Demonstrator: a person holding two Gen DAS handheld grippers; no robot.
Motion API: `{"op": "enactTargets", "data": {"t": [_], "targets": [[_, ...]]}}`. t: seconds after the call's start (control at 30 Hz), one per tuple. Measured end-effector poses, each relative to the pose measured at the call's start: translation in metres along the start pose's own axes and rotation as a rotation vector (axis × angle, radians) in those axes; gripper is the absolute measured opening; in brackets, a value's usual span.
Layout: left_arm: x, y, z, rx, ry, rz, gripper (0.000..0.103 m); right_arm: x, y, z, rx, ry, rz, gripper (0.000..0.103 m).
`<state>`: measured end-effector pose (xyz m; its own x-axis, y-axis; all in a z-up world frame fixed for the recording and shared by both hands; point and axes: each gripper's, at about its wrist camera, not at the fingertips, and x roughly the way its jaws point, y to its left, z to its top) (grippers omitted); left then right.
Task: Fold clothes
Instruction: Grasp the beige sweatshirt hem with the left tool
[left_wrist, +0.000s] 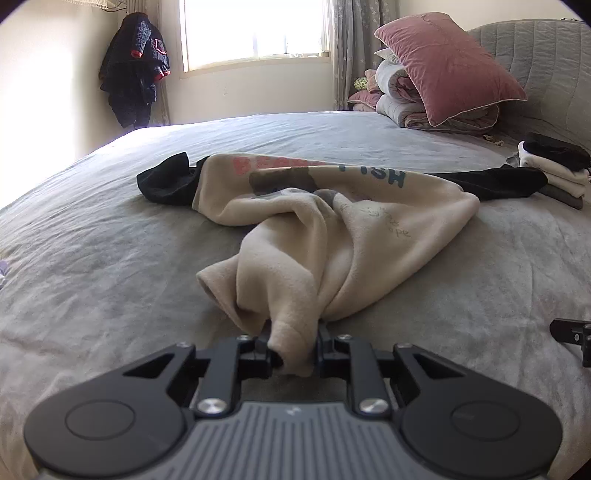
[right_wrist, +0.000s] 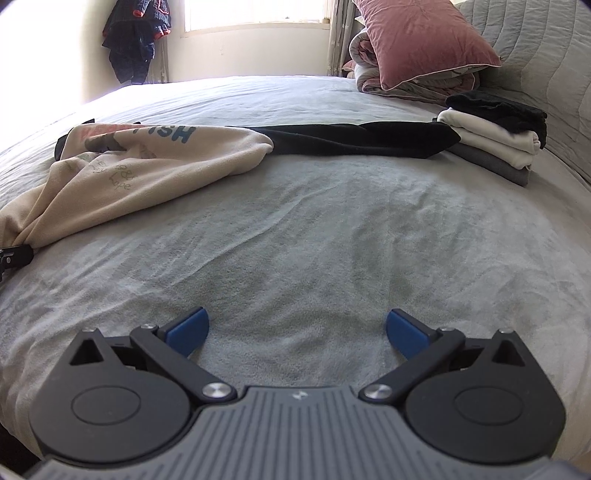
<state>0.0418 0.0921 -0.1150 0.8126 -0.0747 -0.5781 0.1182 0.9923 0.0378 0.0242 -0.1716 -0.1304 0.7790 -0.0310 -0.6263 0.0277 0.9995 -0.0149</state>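
A cream fleece sweatshirt (left_wrist: 332, 236) with black sleeves and printed lettering is lying crumpled on the grey bed, one bunched edge lifting off the cover.

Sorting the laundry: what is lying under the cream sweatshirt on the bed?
A black garment sticks out from under the cream sweatshirt at both ends. Its middle is covered, so I cannot tell what kind of garment it is.

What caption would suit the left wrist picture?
Left gripper pinching the cream sweatshirt on a grey bed.
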Motion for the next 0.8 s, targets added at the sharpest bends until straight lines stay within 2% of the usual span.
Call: {"op": "enactTargets", "data": {"t": [0.43,0.5,0.6,0.8], "targets": [[-0.043,-0.015,0.053,-0.158,0.000,-0.281,0.016,-0.002,-0.008,0.008,0.006,0.040,0.045,0.103],[-0.044,-0.011,0.058,-0.186,0.009,-0.305,0.016,-0.002,-0.008,0.008,0.002,0.040,0.050,0.103],[-0.038,-0.006,0.057,-0.204,0.025,-0.293,0.016,-0.002,-0.007,0.008,0.005,0.035,0.047,0.103],[-0.021,0.005,0.045,-0.132,0.071,-0.199,0.020,-0.004,-0.009,0.006,-0.007,0.030,0.060,0.103]]}}
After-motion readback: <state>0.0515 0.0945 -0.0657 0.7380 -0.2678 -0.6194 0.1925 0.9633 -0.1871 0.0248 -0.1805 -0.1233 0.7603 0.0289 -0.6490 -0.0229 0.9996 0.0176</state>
